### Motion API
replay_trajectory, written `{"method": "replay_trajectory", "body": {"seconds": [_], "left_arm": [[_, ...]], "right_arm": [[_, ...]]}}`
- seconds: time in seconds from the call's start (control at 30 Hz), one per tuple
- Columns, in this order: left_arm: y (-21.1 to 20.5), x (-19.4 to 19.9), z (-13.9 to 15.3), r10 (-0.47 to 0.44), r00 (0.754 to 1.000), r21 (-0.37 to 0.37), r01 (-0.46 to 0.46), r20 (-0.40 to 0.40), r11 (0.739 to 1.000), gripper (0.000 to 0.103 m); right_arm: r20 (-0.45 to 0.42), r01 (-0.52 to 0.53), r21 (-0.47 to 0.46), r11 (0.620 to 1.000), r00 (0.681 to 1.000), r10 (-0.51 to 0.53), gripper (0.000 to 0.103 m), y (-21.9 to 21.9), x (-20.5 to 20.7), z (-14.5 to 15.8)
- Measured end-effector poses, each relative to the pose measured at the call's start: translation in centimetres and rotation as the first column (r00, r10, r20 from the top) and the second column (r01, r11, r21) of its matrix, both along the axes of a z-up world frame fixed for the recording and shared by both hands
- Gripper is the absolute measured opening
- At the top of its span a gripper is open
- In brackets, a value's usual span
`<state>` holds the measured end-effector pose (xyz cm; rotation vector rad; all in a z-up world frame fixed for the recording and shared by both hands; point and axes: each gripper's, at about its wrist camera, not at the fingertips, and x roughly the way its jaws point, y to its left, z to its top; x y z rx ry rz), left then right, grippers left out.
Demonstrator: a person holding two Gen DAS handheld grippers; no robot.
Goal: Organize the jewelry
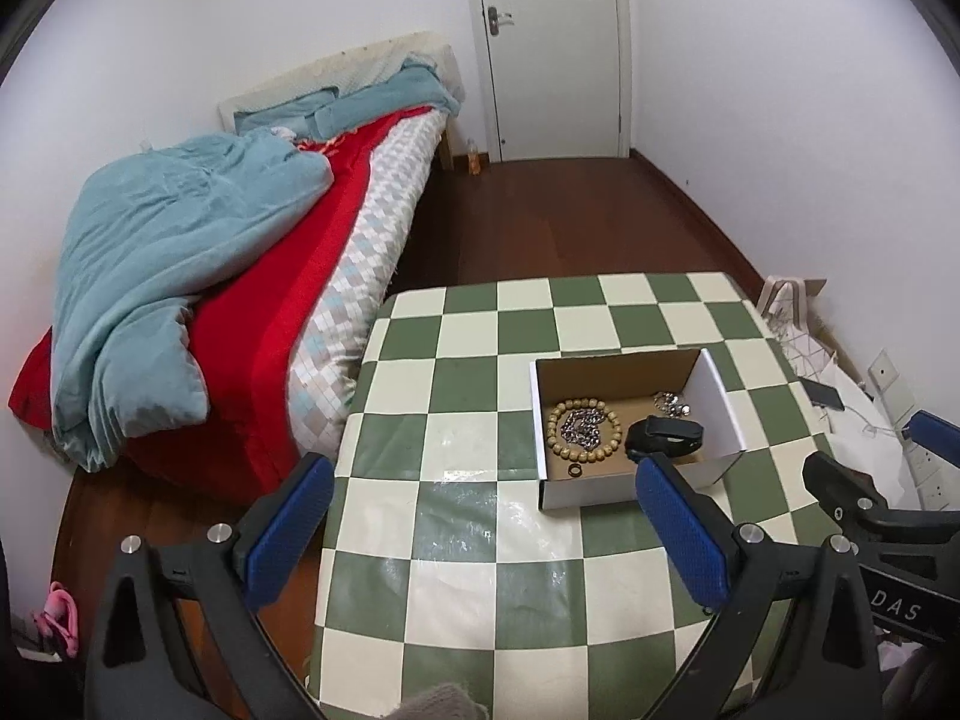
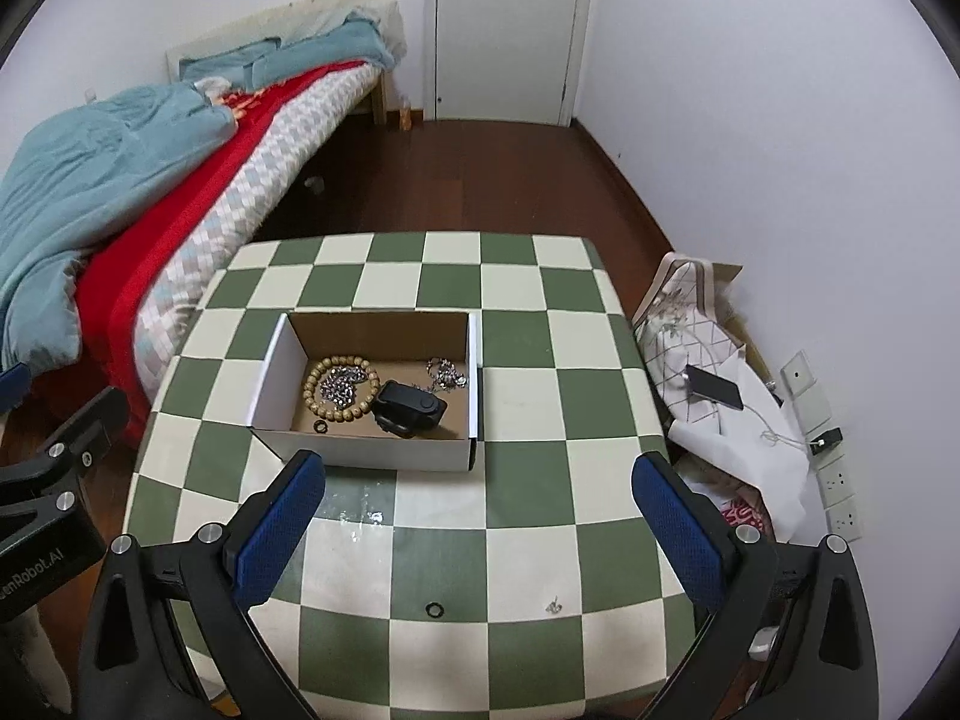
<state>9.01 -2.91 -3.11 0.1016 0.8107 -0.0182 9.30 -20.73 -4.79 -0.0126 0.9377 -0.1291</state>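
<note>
Cardboard box [image 2: 366,450] on checkered table [image 2: 528,396], open side up, long axis running left-right in right wrist view, near wall facing the camera. Inside: bead bracelet [image 2: 342,387] lying flat as a ring at left, silver chain [image 2: 339,387] heaped within that ring; second chain [image 2: 445,373] bunched at far right corner; black watch [image 2: 411,411] at near right, long axis angled across the floor of the box, strap end toward near wall; small dark ring [image 2: 320,426] flat near front wall, just beside the beads. Outside the box, on the table closer to the camera: another dark ring [image 2: 433,610] lying flat, and a small metal piece [image 2: 553,605] to its right, too small to identify. Both well apart from the box.

Table cover green and cream squares, glossy, some glare in front of the box. Dark wood floor beyond. Bed [image 2: 198,180] at left with red sheet and blue quilt [image 1: 174,276]. White door [image 2: 510,30] on far wall. Phone [image 2: 714,387] resting on white bags beside right wall, sockets below.

Left claw [image 1: 480,531] held low over near left table edge, fingers spread wide, nothing between them. Right claw [image 2: 477,531] poised above near table area, likewise spread wide and empty, loose ring below the gap. Each claw's frame visible at the edge of the other's view.
</note>
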Motion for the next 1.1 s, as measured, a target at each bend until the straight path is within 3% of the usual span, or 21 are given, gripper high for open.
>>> {"method": "replay_trajectory", "body": {"seconds": [0.33,0.5,0.63,0.73,0.93,1.1], "left_arm": [[0.1,-3.3,2.1,0.0,0.998,-0.011,0.001,0.062,1.0,0.103],[0.0,-4.4,1.2,0.04,0.995,-0.001,-0.04,0.089,0.999,0.103],[-0.8,-4.7,-1.7,0.065,0.996,0.074,-0.07,0.061,0.995,0.103],[-2.0,-4.8,-4.7,0.08,0.996,0.153,-0.085,0.038,0.985,0.103],[-3.9,-4.0,-10.2,0.091,0.995,0.248,-0.078,-0.043,0.966,0.103],[-4.8,-3.2,-12.8,0.099,0.99,0.283,-0.067,-0.099,0.957,0.103]], "right_arm": [[0.076,0.005,0.015,1.0,0.997,-0.006,0.103,0.1,-4.0,3.2],[0.08,0.014,0.084,0.996,0.997,-0.02,0.103,-1.0,-5.7,2.6],[0.023,0.103,0.135,0.985,0.994,-0.107,0.1,-4.4,-7.1,-1.2],[-0.064,0.172,0.164,0.971,0.985,-0.163,0.068,-7.3,-7.7,-5.9],[-0.169,0.218,0.21,0.953,0.968,-0.184,0.058,-9.7,-7.8,-14.7],[-0.164,0.215,0.193,0.958,0.969,-0.184,0.054,-9.6,-7.1,-18.2]]}}
